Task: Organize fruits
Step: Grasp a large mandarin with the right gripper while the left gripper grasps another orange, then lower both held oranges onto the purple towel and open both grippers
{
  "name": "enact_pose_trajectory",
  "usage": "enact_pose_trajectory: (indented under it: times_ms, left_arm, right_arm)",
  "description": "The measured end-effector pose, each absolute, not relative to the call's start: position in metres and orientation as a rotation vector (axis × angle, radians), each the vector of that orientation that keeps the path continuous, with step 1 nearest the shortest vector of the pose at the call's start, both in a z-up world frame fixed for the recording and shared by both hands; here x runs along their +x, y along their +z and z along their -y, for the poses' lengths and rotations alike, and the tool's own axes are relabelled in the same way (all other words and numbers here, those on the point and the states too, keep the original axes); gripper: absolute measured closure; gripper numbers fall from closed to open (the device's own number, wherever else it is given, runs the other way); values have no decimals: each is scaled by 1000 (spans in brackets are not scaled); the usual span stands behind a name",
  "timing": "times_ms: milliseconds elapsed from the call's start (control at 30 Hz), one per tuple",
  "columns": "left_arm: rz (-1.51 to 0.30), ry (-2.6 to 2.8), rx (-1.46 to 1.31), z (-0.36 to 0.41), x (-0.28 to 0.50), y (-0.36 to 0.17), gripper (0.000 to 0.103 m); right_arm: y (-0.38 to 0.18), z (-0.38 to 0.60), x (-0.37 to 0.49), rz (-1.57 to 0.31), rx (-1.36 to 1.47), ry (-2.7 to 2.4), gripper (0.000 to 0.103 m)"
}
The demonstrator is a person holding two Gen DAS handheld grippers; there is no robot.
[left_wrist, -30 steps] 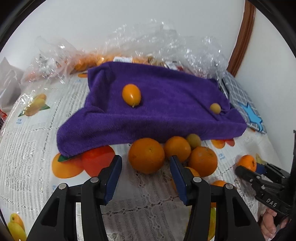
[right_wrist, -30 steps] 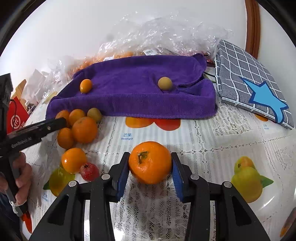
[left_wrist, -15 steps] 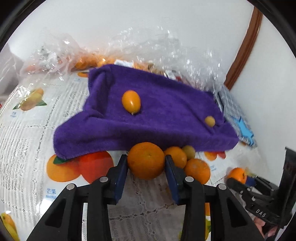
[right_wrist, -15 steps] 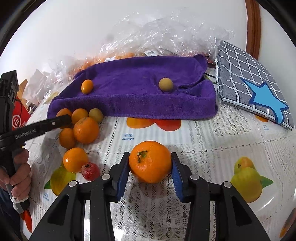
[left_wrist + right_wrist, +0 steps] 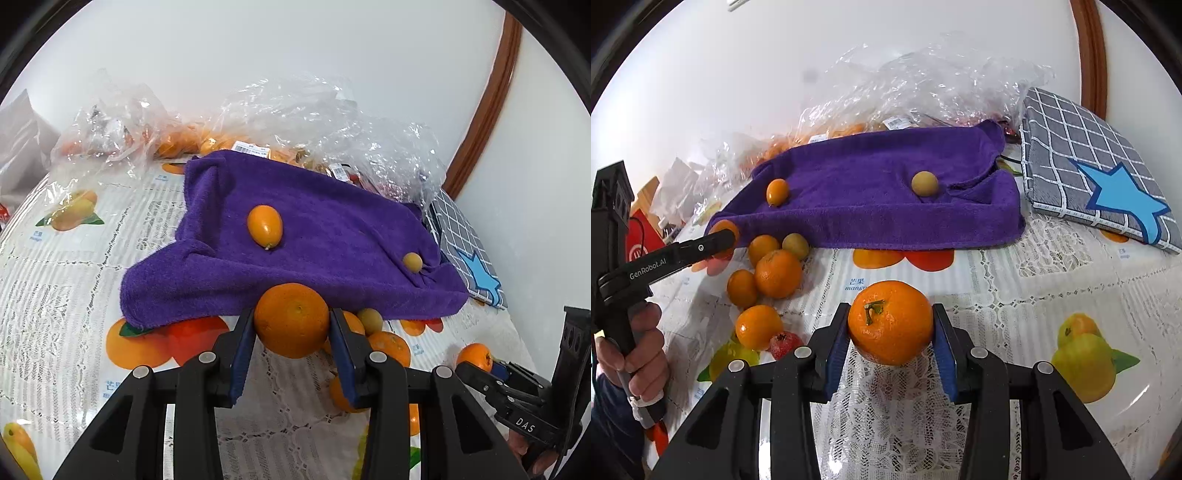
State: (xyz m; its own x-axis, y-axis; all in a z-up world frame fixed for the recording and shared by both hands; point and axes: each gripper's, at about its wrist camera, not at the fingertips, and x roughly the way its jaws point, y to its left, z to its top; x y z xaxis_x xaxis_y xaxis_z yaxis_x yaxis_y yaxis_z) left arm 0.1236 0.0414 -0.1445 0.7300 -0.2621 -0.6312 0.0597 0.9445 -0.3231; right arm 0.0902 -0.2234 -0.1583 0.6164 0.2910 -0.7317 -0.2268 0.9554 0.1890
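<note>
Left wrist view: left tongs [image 5: 291, 326] clamp an orange [image 5: 291, 319], right tongs [image 5: 891, 328] clamp a mandarin [image 5: 890, 322] (both gripped), so next likely carry them ahead onto the purple towel [image 5: 317, 236].

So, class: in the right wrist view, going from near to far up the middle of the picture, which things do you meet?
Right claw → the orange it grips → purple towel → small yellowish fruit on the towel → clear plastic bags.
</note>
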Motion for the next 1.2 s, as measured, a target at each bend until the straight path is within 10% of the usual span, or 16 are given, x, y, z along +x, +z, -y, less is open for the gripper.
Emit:
enact_pose_trajectory:
  times_ms: [1200]
  left_arm:
    - [-636, -88, -348, -60, 167, -106, 65]
  right_arm:
    - [-80, 245, 201, -659, 137, 320, 61]
